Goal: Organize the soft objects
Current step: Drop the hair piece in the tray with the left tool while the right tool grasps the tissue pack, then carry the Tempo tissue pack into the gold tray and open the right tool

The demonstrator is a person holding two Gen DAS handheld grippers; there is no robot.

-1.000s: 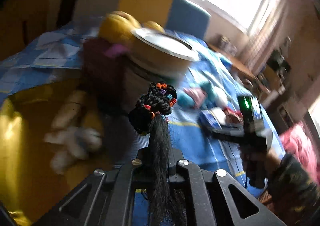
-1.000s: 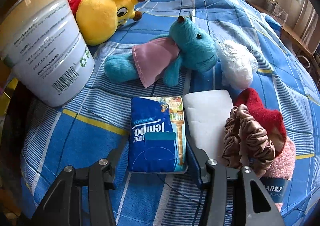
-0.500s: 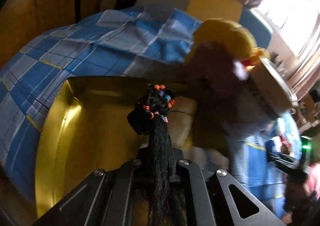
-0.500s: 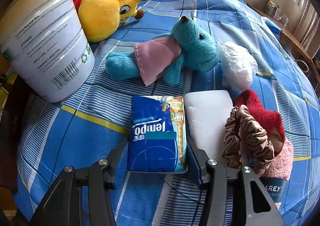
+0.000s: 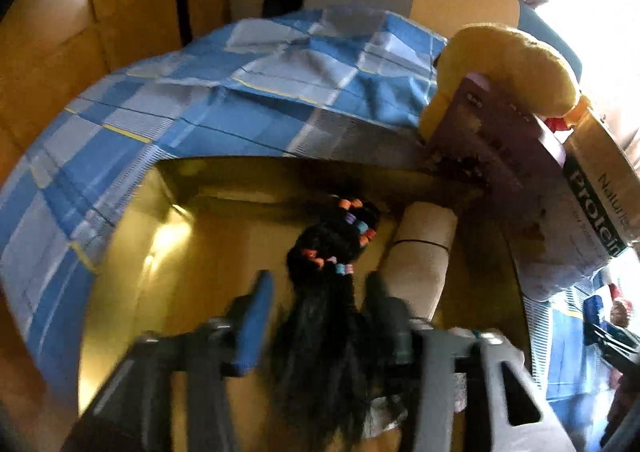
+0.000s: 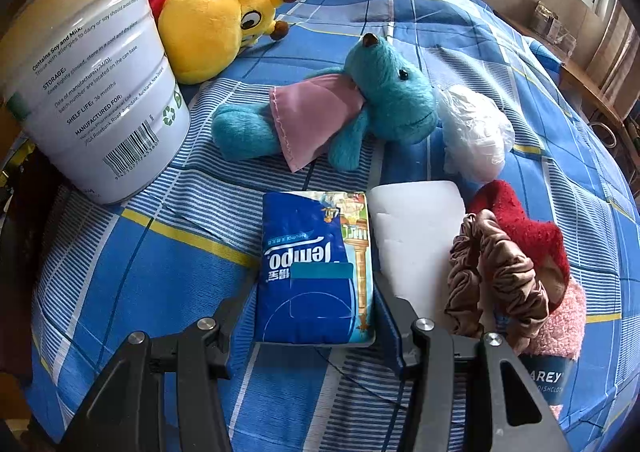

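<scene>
While black braids hang, yellow bin holds beige roll.

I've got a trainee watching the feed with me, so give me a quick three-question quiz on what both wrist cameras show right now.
1. True or false: the right gripper has lifted the tissue pack off the bed.
2. Which thing touches the blue plush toy's head? A) plastic bag B) metal can C) brown scrunchie
3. Fill in: the black hair bundle between the left gripper's open fingers hangs over a ______ box.

Key: 1. False, it lies flat between the open fingers. 2. A. 3. Yellow.
</scene>
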